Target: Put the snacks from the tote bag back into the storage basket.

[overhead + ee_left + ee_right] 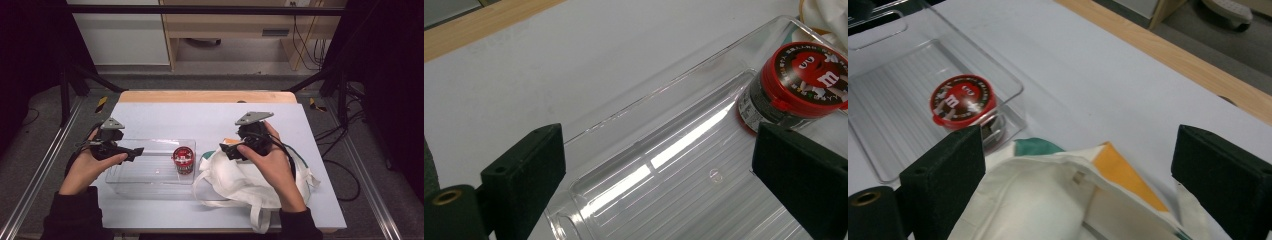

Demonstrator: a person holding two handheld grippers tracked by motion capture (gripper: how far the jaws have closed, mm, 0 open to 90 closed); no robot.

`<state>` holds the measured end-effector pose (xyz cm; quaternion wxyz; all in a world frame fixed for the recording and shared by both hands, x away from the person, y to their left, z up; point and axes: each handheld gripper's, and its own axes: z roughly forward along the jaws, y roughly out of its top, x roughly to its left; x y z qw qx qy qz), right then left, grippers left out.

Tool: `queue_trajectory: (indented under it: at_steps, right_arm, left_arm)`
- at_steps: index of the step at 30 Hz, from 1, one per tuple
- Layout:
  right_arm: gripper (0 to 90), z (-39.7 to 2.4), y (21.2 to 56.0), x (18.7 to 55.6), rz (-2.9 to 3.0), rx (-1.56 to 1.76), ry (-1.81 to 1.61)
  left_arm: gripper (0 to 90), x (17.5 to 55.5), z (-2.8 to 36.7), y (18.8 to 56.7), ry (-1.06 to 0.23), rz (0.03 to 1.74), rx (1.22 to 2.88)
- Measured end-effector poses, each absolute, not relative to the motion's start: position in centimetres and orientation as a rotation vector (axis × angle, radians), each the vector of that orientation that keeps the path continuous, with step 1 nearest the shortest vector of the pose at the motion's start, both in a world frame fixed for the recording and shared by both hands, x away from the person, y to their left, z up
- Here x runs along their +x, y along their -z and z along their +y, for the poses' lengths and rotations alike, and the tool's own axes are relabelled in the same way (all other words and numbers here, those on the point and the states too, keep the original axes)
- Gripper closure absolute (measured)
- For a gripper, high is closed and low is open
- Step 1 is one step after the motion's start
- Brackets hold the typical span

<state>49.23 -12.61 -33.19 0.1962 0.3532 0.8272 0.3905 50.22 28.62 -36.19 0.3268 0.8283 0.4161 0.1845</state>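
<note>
**Midway: one container binned, bag open for further unpacking**

Broadly, the scene reads as unpacking a bag into a bin, judged from the layout alone. Worktop (165, 117), pale blue-grey with a wooden far edge, carries everything. On its right half lies the white tote bag (240, 182), slumped with straps loose and mouth turned toward the bin; orange and green parts show at its rim in the right gripper view. Just beside it, to the left, stands the clear plastic bin (135, 176), ribbed on its floor. Inside the bin, at the end nearest the bag, stands the red-lidded candy container (183, 160), upright and free of both grippers; this placement looks done. The left gripper (134, 151) hovers over the bin's left part, jaws apart with nothing between them. The right gripper (226, 149) hangs over the bag's mouth, jaws likewise apart and empty. What remains, probably, is drawing any further items from the bag; whether it holds more cannot be told, since its interior is hidden by folds.
</note>
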Motion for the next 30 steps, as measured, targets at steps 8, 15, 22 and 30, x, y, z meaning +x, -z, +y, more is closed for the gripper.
queue_trajectory:
  at_steps: [8, 15, 22, 30]
  right_arm:
    - [7.3, -16.3, 32.3, 49.2, 2.231, 1.074, -1.104]
    - [7.2, -18.3, 32.1, 49.0, 2.191, 1.121, -1.100]
    - [7.2, -20.0, 32.0, 49.0, 2.153, 1.162, -1.081]
    - [7.3, -22.4, 32.2, 48.7, 2.113, 1.228, -1.063]
  left_arm:
    - [6.8, 50.3, 29.0, 36.3, -0.470, 1.099, 2.161]
    - [6.7, 50.2, 29.9, 36.2, -0.477, 1.115, 2.137]
    - [6.5, 50.3, 30.8, 36.1, -0.483, 1.138, 2.120]
    - [6.1, 50.3, 31.8, 36.1, -0.478, 1.161, 2.094]
